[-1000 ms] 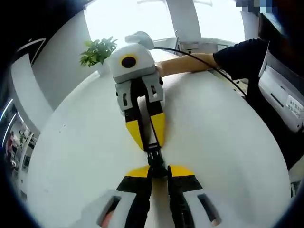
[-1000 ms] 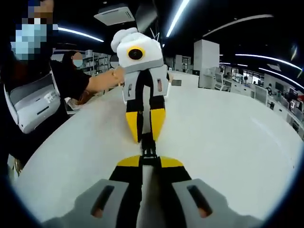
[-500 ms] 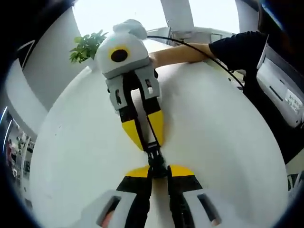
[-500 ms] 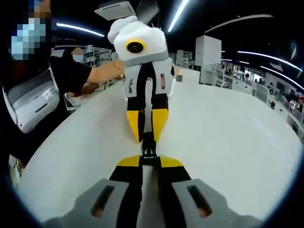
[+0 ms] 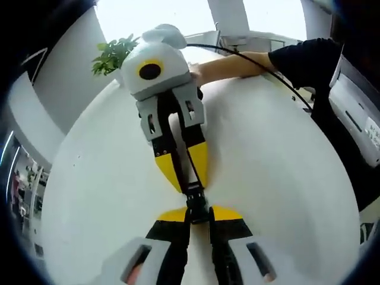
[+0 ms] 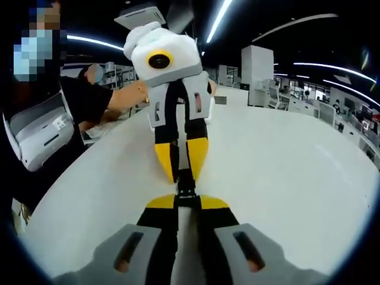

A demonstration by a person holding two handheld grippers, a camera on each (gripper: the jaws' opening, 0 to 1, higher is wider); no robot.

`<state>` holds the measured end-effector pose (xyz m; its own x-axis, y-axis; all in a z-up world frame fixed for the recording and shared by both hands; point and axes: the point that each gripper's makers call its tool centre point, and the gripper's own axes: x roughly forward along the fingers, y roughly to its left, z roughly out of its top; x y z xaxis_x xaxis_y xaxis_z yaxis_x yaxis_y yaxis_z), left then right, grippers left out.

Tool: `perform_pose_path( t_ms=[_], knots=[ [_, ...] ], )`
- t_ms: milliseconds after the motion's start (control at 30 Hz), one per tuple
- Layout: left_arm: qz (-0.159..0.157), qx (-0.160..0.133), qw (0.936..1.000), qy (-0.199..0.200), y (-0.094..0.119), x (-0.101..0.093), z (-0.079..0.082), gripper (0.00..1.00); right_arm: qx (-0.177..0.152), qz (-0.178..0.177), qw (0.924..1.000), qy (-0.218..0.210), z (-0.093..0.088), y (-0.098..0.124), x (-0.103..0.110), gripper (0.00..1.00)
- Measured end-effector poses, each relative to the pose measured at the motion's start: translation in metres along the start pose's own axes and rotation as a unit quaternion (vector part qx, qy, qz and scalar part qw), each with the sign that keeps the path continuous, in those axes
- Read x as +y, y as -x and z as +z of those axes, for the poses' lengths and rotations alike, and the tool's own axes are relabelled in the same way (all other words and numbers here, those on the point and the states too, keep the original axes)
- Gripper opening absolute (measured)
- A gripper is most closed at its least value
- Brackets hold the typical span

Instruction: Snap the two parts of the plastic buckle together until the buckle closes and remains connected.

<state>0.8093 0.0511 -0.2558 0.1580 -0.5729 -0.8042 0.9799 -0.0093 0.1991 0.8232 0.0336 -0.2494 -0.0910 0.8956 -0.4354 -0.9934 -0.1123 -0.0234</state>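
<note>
While the buckle (image 5: 196,202) seemingly remains joined, both claws, left (image 5: 199,215) and right (image 6: 184,202), stay clamped on it.

2 grippers meet nose to nose, jaws pinched nearly together.

In the left gripper view, the left yellow-tipped black two-jaw gripper (image 5: 199,215) rises from the bottom, while the right yellow-tipped grey-and-white gripper (image 5: 189,183) points down at it, held by a bare forearm (image 5: 234,64) in a black sleeve. In the right gripper view, the 2 gripper noses (image 6: 185,200) (image 6: 181,174) likewise face each other, tips almost touching.
</note>
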Motion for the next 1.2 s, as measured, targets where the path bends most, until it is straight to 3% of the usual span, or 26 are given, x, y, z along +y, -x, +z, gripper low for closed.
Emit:
perform_pose_path(
  t_ms=[433,633,833,867,900,1200],
  knots=[
    [0.021,-0.013,0.9989,0.04,-0.002,0.004,-0.001,0.1,-0.015,-0.008,0.9998,-0.009,-0.002,0.0,0.0,0.09],
    [0.01,-0.023,0.9993,0.027,-0.002,0.004,-0.001,0.1,-0.04,0.003,0.9992,-0.003,-0.003,0.0,0.001,0.08],
    [-0.002,-0.028,0.9996,0.007,-0.002,0.005,0.001,0.1,-0.039,0.012,0.9992,-0.004,-0.001,-0.003,0.002,0.08],
    [0.006,-0.066,0.9977,0.011,-0.007,0.007,0.014,0.1,-0.037,0.02,0.9991,-0.002,0.0,-0.007,0.006,0.08],
    [0.0,-0.039,0.9992,0.003,-0.002,0.007,0.007,0.1,-0.031,0.015,0.9994,0.002,0.001,-0.007,0.004,0.08],
    [0.011,-0.055,0.9983,0.011,0.003,0.007,0.003,0.1,-0.041,0.014,0.9991,-0.007,0.0,-0.01,0.002,0.09]
  ],
)
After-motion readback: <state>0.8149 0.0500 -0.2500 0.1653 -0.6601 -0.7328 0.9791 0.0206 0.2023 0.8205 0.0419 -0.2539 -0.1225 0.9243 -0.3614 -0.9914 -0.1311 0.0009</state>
